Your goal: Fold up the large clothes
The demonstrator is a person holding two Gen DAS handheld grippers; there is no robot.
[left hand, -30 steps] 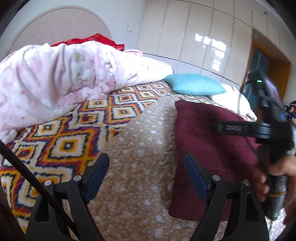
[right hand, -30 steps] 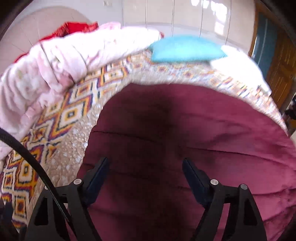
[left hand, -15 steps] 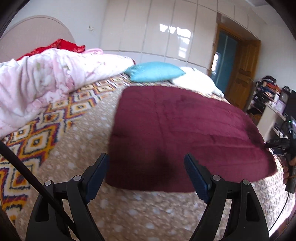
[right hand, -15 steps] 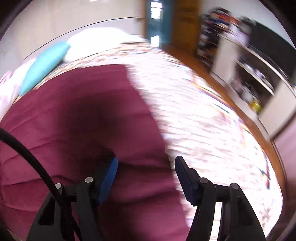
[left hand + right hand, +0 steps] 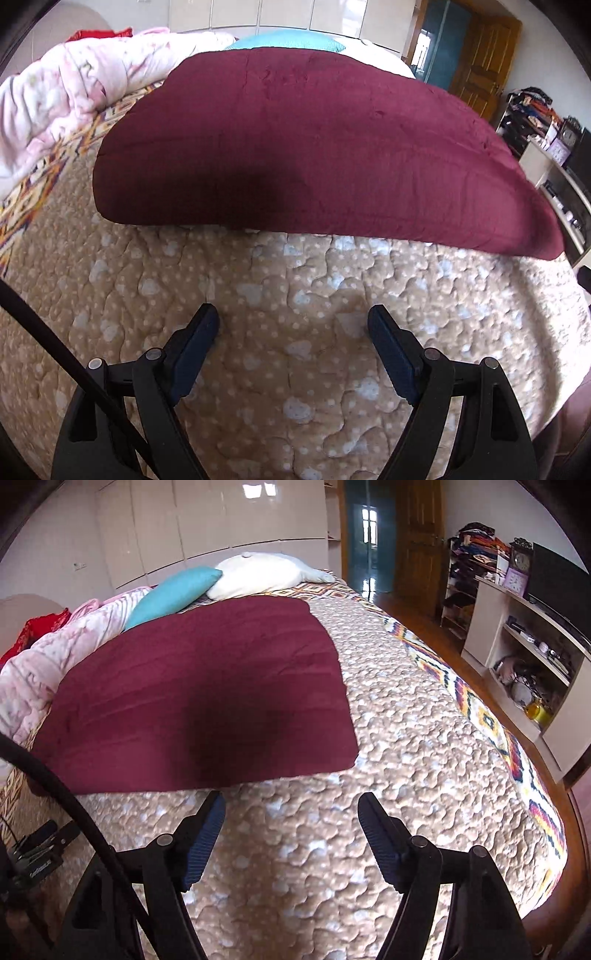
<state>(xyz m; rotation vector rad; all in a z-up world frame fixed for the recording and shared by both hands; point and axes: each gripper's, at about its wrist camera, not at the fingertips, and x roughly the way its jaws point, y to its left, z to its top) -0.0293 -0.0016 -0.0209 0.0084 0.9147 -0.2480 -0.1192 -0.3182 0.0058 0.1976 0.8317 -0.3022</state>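
Lying flat on the bed's tan quilted cover [image 5: 295, 332], the maroon blanket [image 5: 303, 140] is folded into a rectangle. Left hand-held gripper [image 5: 293, 325] hovers released above bare quilt, empty. Right hand-held gripper [image 5: 291, 812], jaws just opening, nothing between them, sits near the blanket's front edge. Teal pillow [image 5: 173, 594] behind.

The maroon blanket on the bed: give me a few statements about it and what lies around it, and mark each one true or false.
1. The maroon blanket lies flat on the beige quilt. True.
2. The right gripper is clamped on the blanket's edge. False: its fingers stand open over the quilt, short of the blanket.
3. A teal pillow lies beyond the blanket. True.
4. The left gripper holds a blanket corner. False: it is open and empty.
5. A pink comforter is piled beside the blanket. True.
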